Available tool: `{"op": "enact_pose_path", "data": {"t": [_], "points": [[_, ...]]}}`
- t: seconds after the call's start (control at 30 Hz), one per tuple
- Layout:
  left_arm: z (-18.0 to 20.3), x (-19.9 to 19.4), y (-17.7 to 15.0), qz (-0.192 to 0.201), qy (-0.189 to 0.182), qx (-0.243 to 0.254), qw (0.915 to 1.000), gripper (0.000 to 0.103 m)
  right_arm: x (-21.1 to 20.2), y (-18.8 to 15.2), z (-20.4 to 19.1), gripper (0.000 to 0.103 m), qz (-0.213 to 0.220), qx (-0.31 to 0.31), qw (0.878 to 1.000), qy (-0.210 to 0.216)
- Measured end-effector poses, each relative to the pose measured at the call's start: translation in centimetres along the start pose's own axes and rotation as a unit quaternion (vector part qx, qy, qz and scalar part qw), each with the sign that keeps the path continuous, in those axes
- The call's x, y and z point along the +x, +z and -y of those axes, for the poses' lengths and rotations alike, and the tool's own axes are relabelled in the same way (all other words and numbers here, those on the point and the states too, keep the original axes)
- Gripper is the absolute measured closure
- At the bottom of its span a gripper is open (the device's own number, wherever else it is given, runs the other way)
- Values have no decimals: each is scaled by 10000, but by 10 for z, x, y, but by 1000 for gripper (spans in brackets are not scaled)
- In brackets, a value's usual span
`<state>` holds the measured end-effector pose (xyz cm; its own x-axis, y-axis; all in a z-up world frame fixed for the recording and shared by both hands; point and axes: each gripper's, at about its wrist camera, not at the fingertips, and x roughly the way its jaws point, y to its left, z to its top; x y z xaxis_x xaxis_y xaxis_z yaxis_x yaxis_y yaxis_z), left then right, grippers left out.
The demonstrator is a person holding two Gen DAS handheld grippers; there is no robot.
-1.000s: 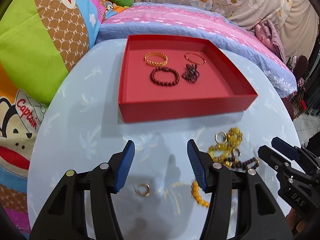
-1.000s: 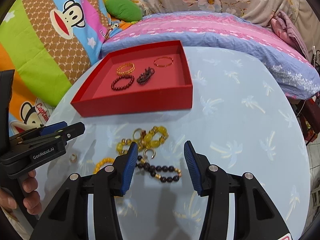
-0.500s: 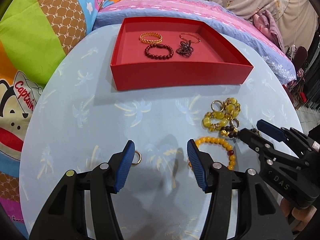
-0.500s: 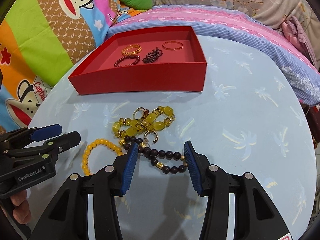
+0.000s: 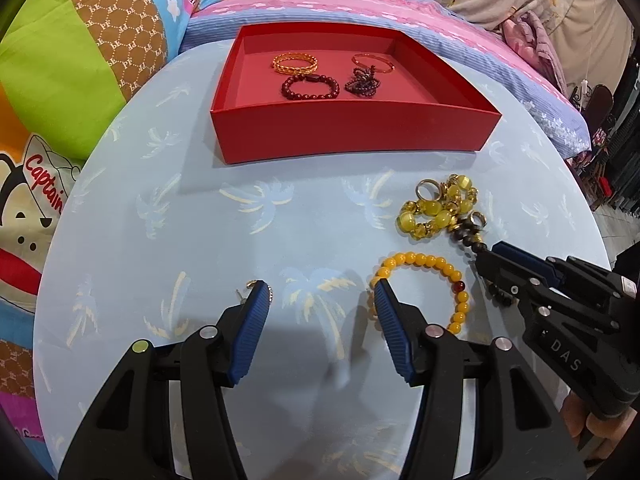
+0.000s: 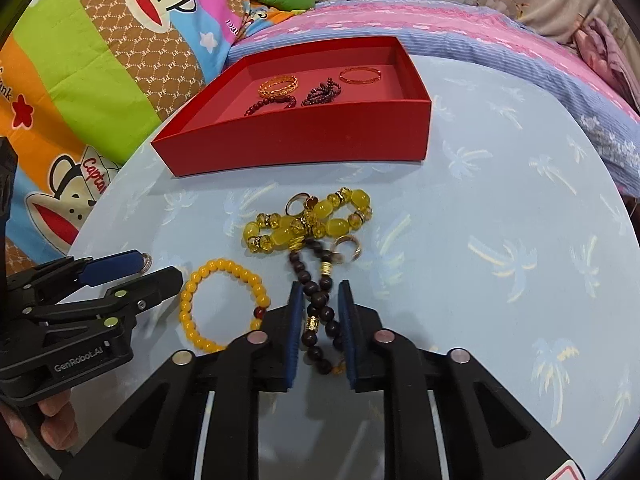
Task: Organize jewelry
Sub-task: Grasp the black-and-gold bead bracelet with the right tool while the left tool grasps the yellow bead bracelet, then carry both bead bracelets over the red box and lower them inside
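Step in hand: lifting the dark bead bracelet point(image 6: 318, 312) off the table point(image 6: 500, 208), judged as bound for the red tray point(image 6: 296, 142).
Right gripper point(image 6: 319, 312): jaws have just been closing and now stand narrow, with the doubled strand of dark beads between the pads; contact looks made on both sides.
Left gripper point(image 5: 320, 322): jaws about half apart, nothing between them, low over the table; a small gold ring point(image 5: 256, 290) lies by its left fingertip.
Dark bead bracelet, position: near edge of the loose pile, its far end running up under the big yellow bead bracelet point(image 6: 308, 222) and beside a gold ring point(image 6: 347, 249).
Orange bead bracelet point(image 6: 224, 304): flat on the table between the two grippers, apart from the dark strand.
Tray contents: gold bangle point(image 6: 279, 85), thin copper bangle point(image 6: 360, 76), two dark red bead pieces; near half bare.
Handling advice: raise slowly and straight up, so the far end slides free of the yellow beads rather than dragging them or the ring along.
Risk: round beads may roll out of a grip taken on the strand's edge; check the strand hangs from both pads before carrying.
Placement: the tray's bare near half, clear of pieces already laid.
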<state>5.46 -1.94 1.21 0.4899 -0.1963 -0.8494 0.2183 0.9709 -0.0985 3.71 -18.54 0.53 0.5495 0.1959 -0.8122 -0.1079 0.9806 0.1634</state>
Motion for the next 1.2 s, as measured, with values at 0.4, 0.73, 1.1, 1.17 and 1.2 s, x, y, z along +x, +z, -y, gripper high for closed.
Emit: {"op": "enact_pose_path", "data": {"t": [0.4,0.73,1.1,1.17,1.2], "points": [[16,4,-4,-42,-114,195,9997,51,-23,-11,3,95,146,187,9997,103],[27,11,2,83,-66,400,9991,76,-31,-10,1,95,215,212,9994,188],[30,-4,3,97,-383,455,9982,96,-42,-5,0,95,321,243,9988,271],[32,-11,6,143,-466,470,9977,96,-45,-3,0,95,359,248,9986,292],[32,-13,7,163,-496,470,9975,96,-46,-3,0,95,377,250,9985,300]]}}
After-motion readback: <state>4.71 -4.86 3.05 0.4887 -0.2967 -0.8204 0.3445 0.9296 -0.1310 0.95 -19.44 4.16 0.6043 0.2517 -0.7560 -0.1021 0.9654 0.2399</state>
